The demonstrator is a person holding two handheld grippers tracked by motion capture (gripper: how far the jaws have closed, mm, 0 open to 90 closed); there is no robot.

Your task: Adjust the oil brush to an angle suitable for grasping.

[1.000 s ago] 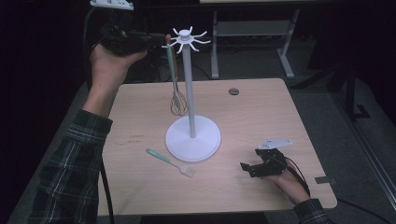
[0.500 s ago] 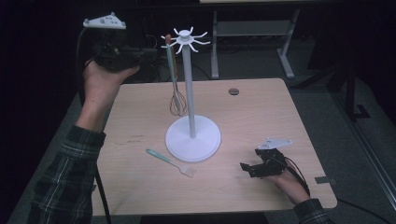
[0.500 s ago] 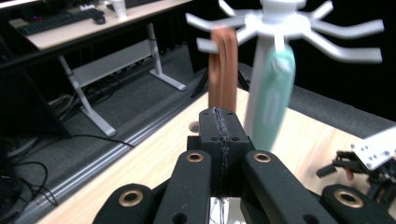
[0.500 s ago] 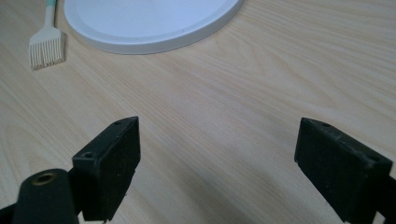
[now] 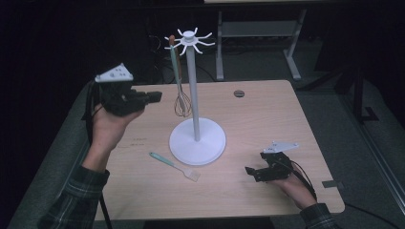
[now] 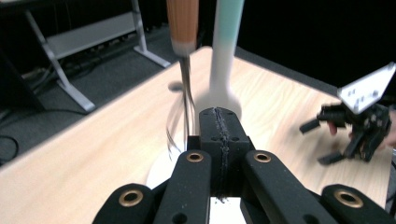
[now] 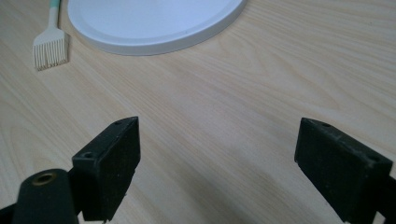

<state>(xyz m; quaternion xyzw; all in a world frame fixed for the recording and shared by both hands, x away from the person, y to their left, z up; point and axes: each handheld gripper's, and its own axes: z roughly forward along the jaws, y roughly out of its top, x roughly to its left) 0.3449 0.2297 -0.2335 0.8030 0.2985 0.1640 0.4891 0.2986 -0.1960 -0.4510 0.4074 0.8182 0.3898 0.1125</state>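
Clearly, the left gripper (image 5: 154, 97) was raised at the left of the high view, just beside the whisk (image 5: 179, 81), with its jaws pressed together and nothing between them. The whisk hung from a hook of the white stand (image 5: 197, 138) near the centre of the frame, its wire head above the table (image 5: 267, 124). At the lower right, the right gripper (image 5: 250, 172) rested on the table with its jaws wide apart and empty. A pastry brush (image 5: 174, 165) lay just beside the stand's base.
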